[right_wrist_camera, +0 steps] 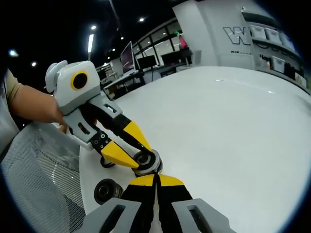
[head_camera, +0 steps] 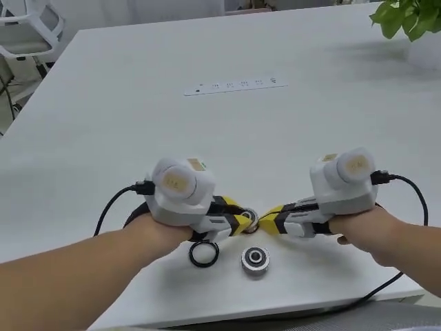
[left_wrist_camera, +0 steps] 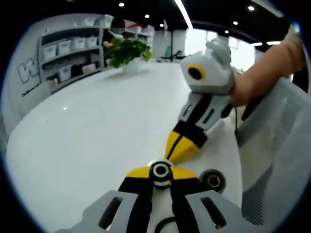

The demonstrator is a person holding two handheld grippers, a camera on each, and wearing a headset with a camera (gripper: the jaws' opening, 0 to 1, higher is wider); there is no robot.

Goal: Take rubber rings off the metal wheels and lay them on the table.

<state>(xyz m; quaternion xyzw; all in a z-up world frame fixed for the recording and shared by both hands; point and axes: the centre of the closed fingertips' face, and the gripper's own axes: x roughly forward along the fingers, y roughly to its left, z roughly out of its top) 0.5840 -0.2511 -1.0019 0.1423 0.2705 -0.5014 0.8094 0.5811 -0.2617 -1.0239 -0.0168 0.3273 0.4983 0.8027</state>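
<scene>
A small metal wheel [head_camera: 249, 218] is held just above the table, with my left gripper [head_camera: 241, 221] shut on it; the same wheel [left_wrist_camera: 161, 169] sits between the yellow tips in the left gripper view. My right gripper [head_camera: 266, 220] faces it from the right, jaws shut, tips against the wheel's edge [right_wrist_camera: 148, 162]. Whether those tips pinch a rubber ring is not visible. A loose black rubber ring [head_camera: 204, 254] lies on the table under my left hand. A second wheel [head_camera: 255, 259] with a dark ring around it lies flat near the front edge.
The white table [head_camera: 227, 138] stretches far ahead, with a flush socket strip [head_camera: 234, 86] in its middle. A green plant [head_camera: 406, 17] stands at the back right and a white chair [head_camera: 27, 31] at the back left. The table's front edge is close behind the wheels.
</scene>
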